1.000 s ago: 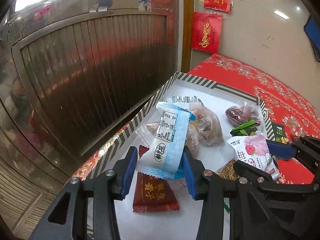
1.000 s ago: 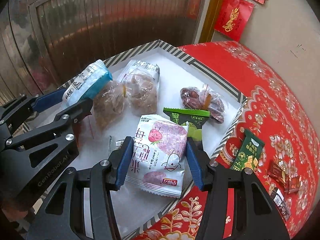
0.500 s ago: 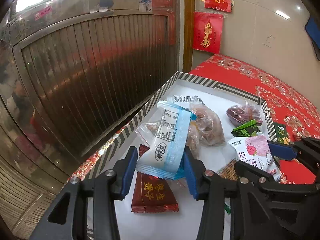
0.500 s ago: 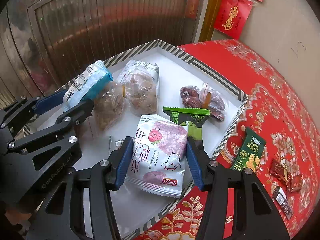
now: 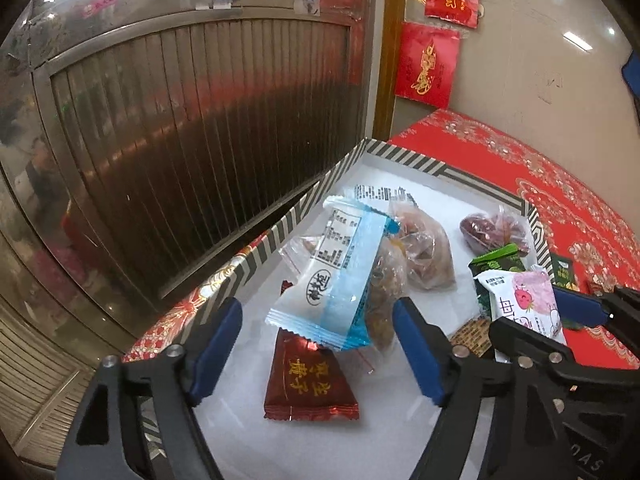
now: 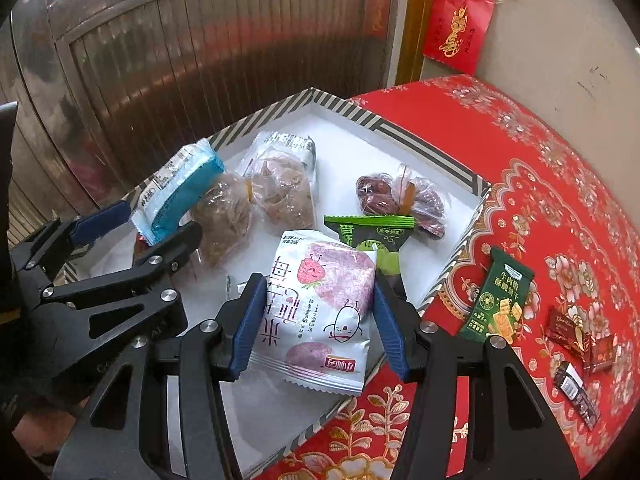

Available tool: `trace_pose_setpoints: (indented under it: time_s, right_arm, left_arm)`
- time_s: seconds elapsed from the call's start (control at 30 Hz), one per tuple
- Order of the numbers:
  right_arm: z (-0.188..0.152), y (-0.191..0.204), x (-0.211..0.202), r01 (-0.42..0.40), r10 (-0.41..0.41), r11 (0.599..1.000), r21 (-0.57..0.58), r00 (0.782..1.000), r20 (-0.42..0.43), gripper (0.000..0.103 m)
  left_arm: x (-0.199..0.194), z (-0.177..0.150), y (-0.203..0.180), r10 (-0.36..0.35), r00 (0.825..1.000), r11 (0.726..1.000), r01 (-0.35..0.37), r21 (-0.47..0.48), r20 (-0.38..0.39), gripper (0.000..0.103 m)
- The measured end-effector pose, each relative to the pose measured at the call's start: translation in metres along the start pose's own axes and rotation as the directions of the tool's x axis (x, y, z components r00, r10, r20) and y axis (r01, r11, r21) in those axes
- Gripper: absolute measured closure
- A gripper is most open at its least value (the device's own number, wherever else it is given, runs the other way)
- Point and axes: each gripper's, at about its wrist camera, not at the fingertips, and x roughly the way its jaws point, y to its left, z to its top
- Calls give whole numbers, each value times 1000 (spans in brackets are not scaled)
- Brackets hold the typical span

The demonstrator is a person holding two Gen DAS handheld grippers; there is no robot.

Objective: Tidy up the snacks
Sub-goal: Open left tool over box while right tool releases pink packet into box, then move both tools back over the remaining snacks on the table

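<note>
In the striped box [image 6: 436,152], most snacks already lie. At its left side, the left gripper [image 5: 318,346] jaws are opening, the blue packet [image 5: 340,272] loose between them. Right gripper [image 6: 320,326] clamps the pink packet [image 6: 324,308] above the box's near edge. Right of the box, the green packet [image 6: 498,296] and small chocolates [image 6: 580,344] remain on the table [image 6: 560,200].

wrapped snacks [image 5: 334,276] in striped box [image 5: 308,204]
</note>
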Motion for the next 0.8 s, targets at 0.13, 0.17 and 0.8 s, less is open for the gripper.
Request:
trace_pose_setpoints:
  time_s: [0.13, 0.17, 0.8]
  right_arm:
    - [-1, -2, -11, -17, 16, 1000, 8, 999, 38, 50]
    - [-1, -3, -15, -25, 24, 1000, 14, 998, 50, 49]
    - [-49, -95, -69, 70, -91, 980, 186, 990, 107, 42]
  left_arm:
    - [-10, 5, 1, -10, 1000, 1000, 10, -19, 25, 11]
    - [-13, 6, 1, -9, 999, 1000, 10, -20, 33, 9]
    - [-42, 12, -88, -104, 992, 988, 95, 120, 65, 3]
